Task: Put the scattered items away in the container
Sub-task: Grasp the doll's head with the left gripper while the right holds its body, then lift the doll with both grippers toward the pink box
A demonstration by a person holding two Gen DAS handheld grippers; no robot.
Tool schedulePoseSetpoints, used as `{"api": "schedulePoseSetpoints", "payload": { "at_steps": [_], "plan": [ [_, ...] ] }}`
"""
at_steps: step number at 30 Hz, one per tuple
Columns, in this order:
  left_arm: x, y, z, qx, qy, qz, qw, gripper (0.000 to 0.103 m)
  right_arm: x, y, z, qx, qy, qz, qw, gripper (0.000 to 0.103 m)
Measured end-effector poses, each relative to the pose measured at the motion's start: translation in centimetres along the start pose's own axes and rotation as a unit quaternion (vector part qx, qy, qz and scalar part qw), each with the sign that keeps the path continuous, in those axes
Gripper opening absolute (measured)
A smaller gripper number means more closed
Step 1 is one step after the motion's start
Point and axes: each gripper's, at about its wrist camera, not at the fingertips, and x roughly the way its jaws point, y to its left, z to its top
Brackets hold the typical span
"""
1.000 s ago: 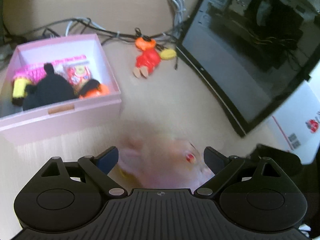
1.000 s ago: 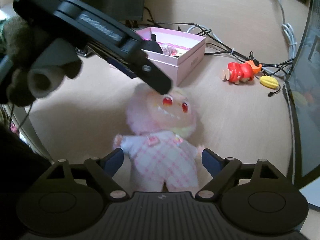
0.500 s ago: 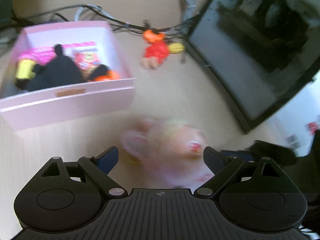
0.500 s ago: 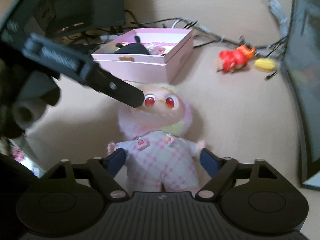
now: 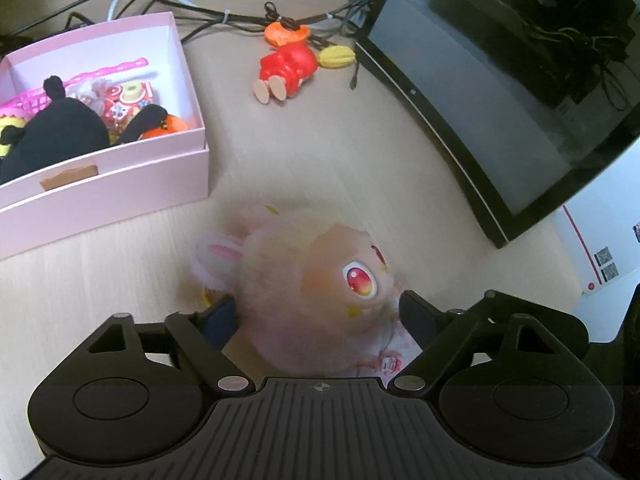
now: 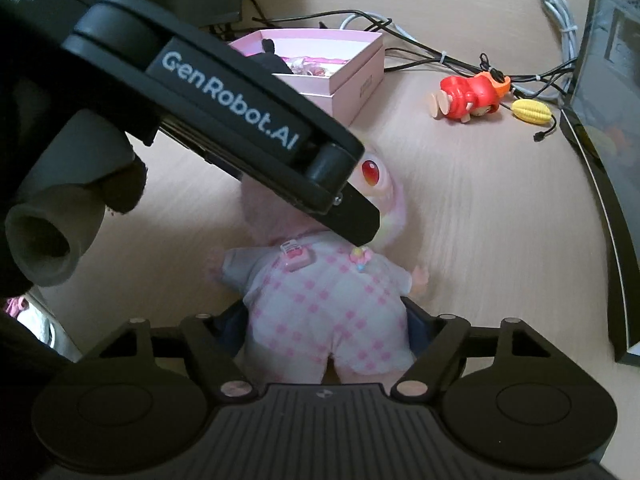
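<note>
Pale wood desk is shared by a pink box of toys, a red figure near cables, and a monitor. A doll lies beside the box, its body pinched by the right gripper. Its head is bracketed by the left gripper, whose fingers are spread; contact cannot be told.

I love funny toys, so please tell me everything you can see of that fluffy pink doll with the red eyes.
The pink doll is a soft plush with a fuzzy pale-pink head, pink-lined ear, glossy red eyes and a pink-checked white outfit. It lies face up on the wooden desk, near the pink box. The left gripper brackets its head, the right gripper its hips, both sets of jaws close against it.
</note>
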Motion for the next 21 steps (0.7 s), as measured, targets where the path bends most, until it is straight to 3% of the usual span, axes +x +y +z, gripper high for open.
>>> {"api": "schedulePoseSetpoints", "payload": {
  "at_steps": [12, 21],
  "plan": [
    [-7.2, 3.8, -1.6, -0.022, -0.065, -0.003, 0.9976, 0.078, -1.5, 5.0, 3.9, -0.059, -0.015, 0.007, 0.998, 0.075],
    [-13.9, 7.5, 0.7, -0.042, -0.15, 0.005, 0.9877, 0.078, -2.8, 8.9, 9.8, -0.135, -0.078, -0.001, 0.988, 0.074]
  ]
}}
